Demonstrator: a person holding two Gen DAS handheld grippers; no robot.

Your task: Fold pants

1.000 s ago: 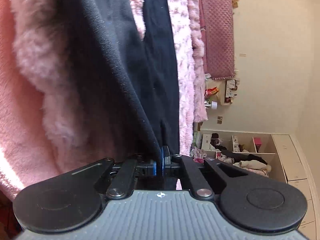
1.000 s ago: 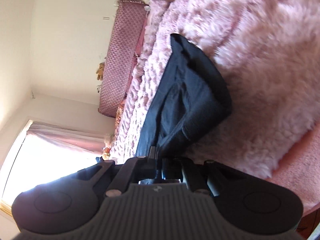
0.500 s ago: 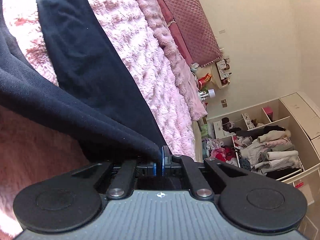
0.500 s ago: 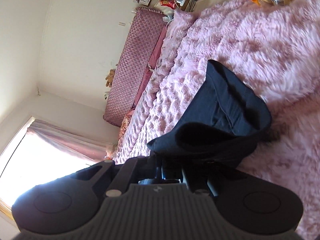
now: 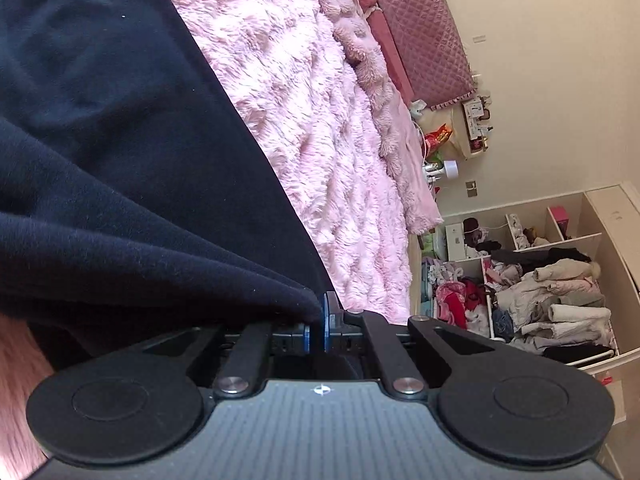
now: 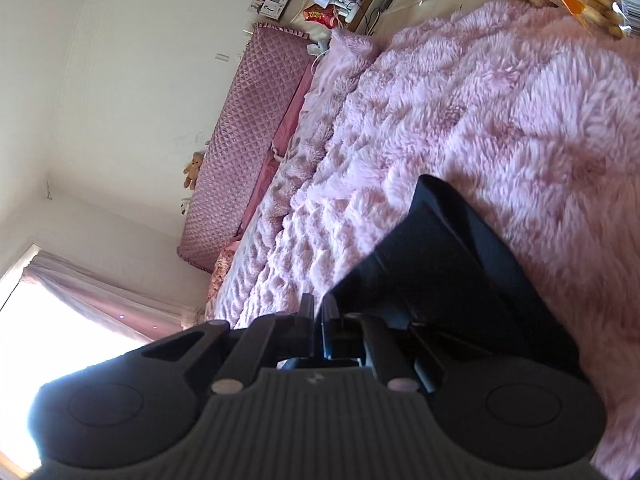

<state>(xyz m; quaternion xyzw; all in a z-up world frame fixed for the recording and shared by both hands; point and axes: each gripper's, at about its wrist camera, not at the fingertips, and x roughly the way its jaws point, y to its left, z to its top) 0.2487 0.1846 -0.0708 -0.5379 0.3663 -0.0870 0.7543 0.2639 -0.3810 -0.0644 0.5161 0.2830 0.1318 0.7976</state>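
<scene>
Dark navy fleece pants (image 5: 120,160) hang bunched over the fluffy pink blanket (image 5: 320,140).

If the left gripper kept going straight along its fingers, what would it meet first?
Most likely the pink fuzzy blanket on the bed, just past the dark pants that the shut left gripper pinches; depth is hard to judge.

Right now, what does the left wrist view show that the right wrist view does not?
Only the left wrist view shows the white open shelves stuffed with clothes. Only the right wrist view shows the bright window with a pink curtain and a small teddy bear. Both show the dark navy fleece pants, the fluffy pink blanket and the quilted mauve headboard. The left gripper is shut on the pants.
</scene>
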